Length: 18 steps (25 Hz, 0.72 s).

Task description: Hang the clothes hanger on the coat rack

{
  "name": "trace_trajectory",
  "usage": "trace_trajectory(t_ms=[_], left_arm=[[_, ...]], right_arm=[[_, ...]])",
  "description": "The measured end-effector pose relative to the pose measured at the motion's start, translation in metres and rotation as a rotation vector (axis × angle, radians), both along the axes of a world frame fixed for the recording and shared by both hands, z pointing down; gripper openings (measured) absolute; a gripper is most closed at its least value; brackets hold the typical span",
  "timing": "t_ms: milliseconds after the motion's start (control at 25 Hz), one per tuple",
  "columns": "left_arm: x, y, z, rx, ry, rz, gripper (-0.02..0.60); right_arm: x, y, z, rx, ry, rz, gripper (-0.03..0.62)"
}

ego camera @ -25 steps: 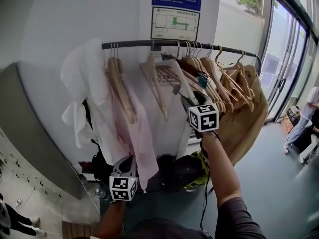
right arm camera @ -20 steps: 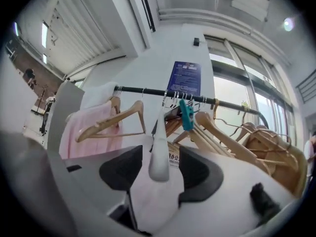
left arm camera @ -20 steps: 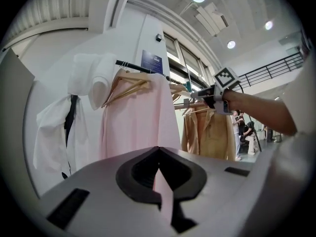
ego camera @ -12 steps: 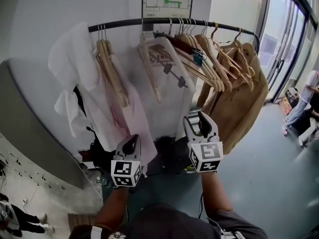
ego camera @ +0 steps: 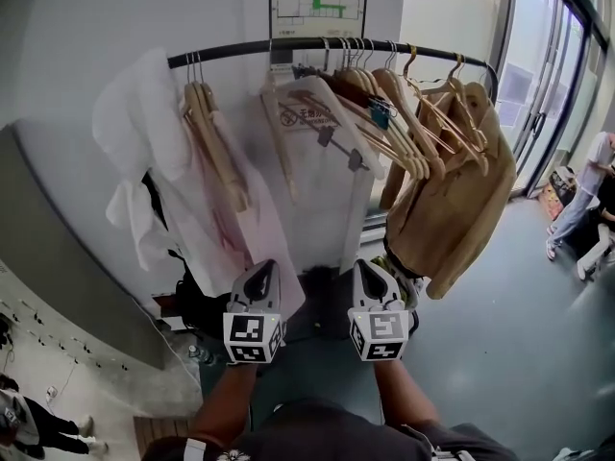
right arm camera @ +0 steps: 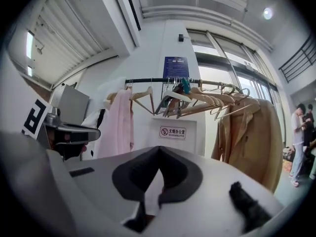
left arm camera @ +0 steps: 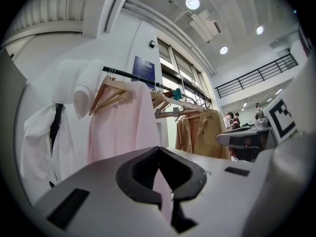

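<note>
A black coat rack rail [ego camera: 288, 46] runs across the top of the head view. Several wooden hangers [ego camera: 399, 113] hang on it, some bare. Others carry a pink shirt [ego camera: 259, 233], white garments [ego camera: 144, 128] and a tan jacket [ego camera: 452, 195]. Both grippers are held low, below the rail and apart from the clothes. My left gripper [ego camera: 261, 271] [left arm camera: 159, 151] is shut on nothing, in front of the pink shirt [left arm camera: 118, 127]. My right gripper [ego camera: 371, 267] [right arm camera: 158, 151] is also shut and empty, pointing at the rail [right arm camera: 163, 80].
A grey counter [ego camera: 58, 257] slopes along the left. Dark bags [ego camera: 327, 305] lie on the floor under the rack. Glass doors [ego camera: 562, 94] and people [ego camera: 586, 219] are at the right. A white board with a no-smoking sign [ego camera: 332, 200] stands behind the hangers.
My right gripper came down from the hangers on the rail to beside the left gripper, and its jaws closed empty. The left gripper rose a little.
</note>
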<state>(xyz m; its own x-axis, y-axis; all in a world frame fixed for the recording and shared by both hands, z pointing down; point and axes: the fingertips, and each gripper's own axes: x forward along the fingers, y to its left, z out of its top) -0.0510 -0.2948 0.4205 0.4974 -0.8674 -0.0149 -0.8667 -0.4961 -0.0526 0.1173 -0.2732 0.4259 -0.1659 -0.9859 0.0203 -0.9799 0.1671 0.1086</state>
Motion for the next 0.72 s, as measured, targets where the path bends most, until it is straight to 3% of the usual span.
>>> trace_trajectory(t_ms=[720], left_arm=[[0.0078, 0.0049, 0.0000, 0.007, -0.008, 0.012, 0.008]], right_arm=[[-0.0014, -0.0060, -0.0072, 0.009, 0.017, -0.001, 0.014]])
